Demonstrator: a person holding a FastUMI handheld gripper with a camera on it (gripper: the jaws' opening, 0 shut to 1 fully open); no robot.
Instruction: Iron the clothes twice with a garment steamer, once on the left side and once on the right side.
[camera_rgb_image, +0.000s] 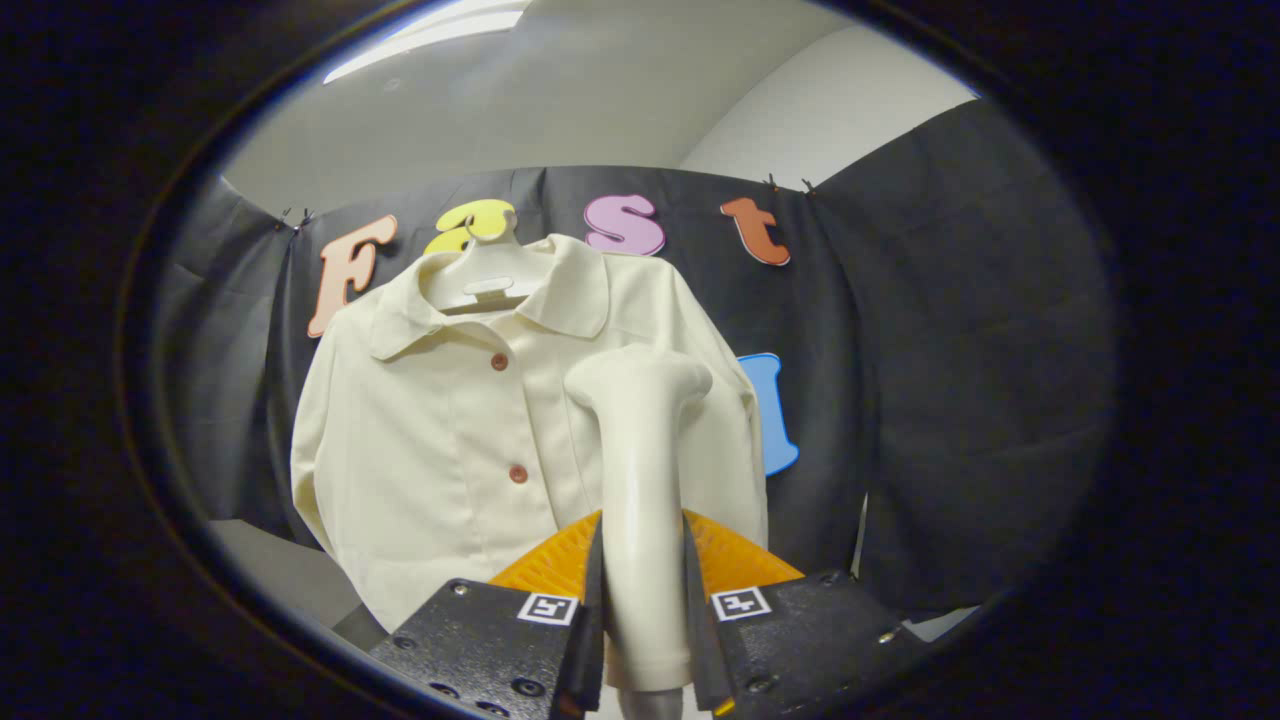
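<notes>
One garment hangs ahead of you: a cream-white, long-sleeved cotton-looking shirt (450, 430) with a collar and small reddish-brown buttons (517, 473), buttoned up on a white plastic hanger (483, 285) against the booth's black cloth wall (950, 350). It is the largest thing in front of you and it hangs free, so expect it to be light and soft; it will swing and give way when pressed, and a gentle pass should suit it better than a push.

Next in size, the cream-white plastic garment steamer (640, 500) stands upright between the fingers, its rounded head near the shirt's right front panel, roughly level between the two buttons you can see. Whether the head touches the fabric or hangs just off it is hard to judge from this angle. The steamer looks rigid and smooth, likely a little slippery and top-heavy, so the hold low on its handle is a sensible place.

Your tool (645, 610) is clenched on that handle, both fingers pressing its sides.

Below the shirt's hem, a pale table (280, 575) edge shows beside the tool.
</notes>
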